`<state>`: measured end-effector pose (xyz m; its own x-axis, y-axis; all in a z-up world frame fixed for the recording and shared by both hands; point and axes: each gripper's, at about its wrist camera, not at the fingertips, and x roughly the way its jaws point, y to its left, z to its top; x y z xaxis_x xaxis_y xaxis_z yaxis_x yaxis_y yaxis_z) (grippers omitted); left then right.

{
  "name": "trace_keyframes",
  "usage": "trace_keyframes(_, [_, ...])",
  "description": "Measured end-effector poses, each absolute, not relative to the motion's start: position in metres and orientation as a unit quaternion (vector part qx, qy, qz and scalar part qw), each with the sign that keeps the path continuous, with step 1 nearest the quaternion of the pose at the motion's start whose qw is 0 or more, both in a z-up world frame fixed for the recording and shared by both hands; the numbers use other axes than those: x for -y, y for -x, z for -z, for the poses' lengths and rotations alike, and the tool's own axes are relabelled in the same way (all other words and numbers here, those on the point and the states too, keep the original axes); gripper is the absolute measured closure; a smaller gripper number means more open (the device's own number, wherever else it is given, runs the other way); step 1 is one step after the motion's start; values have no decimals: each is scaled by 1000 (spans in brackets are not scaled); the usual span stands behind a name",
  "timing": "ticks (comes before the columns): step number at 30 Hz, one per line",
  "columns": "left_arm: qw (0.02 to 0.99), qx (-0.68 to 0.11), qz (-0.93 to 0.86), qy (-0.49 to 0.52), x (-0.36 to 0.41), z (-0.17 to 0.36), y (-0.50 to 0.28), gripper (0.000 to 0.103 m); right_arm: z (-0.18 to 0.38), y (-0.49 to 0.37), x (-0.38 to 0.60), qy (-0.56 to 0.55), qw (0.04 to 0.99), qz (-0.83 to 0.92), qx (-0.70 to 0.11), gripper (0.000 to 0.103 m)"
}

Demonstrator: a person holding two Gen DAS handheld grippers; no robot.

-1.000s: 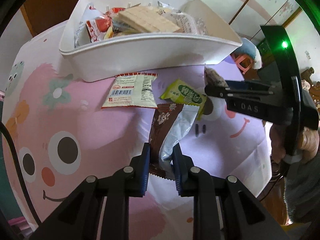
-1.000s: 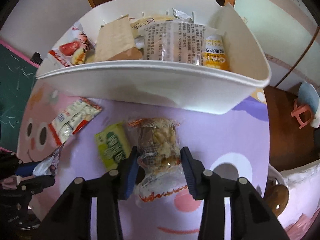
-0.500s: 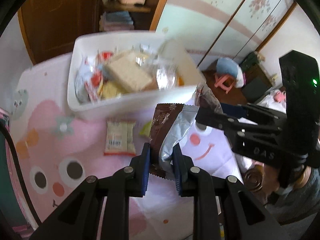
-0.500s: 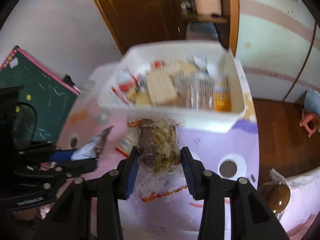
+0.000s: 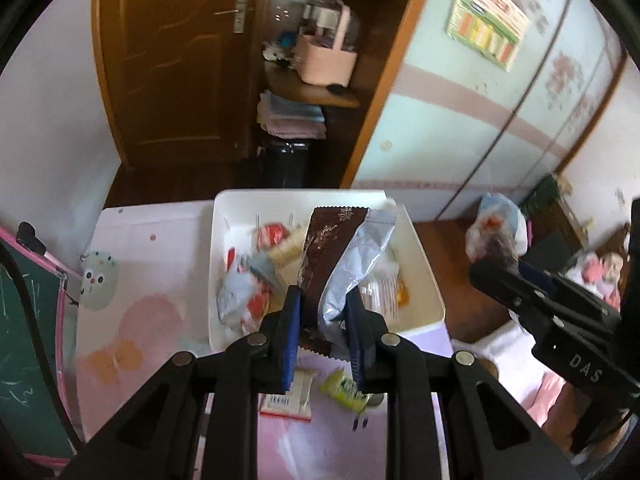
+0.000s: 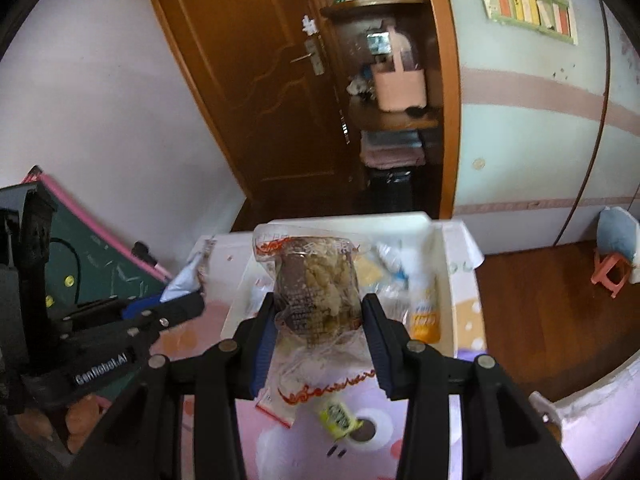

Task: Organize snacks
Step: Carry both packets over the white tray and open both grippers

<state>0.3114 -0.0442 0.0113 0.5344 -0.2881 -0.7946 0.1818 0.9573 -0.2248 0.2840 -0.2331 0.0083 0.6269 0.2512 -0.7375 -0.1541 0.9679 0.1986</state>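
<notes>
My left gripper (image 5: pixel 322 316) is shut on a brown and silver snack wrapper (image 5: pixel 340 256) and holds it high above the white bin (image 5: pixel 216 264), which holds several snacks. My right gripper (image 6: pixel 318 320) is shut on a clear packet of brown nutty snack (image 6: pixel 316 284), also raised above the white bin (image 6: pixel 448 280). A small green packet (image 5: pixel 344 390) and a white and red packet (image 5: pixel 286 402) lie on the pink cartoon table cover in front of the bin. The green packet also shows in the right wrist view (image 6: pixel 338 416). The right gripper body shows at the right of the left wrist view (image 5: pixel 560 320).
A green chalkboard (image 5: pixel 20 360) with a pink frame leans at the left of the table. A wooden door (image 6: pixel 248 80) and shelves stand behind the table. A small pink stool (image 6: pixel 608 272) stands on the wooden floor at the right.
Both grippers have risen well above the table with their packets, so the bin now lies below and farther away. The green and white packets stay on the cover.
</notes>
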Motion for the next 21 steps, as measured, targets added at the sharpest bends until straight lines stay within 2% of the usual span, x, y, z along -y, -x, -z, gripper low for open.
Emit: trace_keyframes(21, [871,-481,97,34,60,18,-394,83,13,-366,235,-48,896,-64,-437,61])
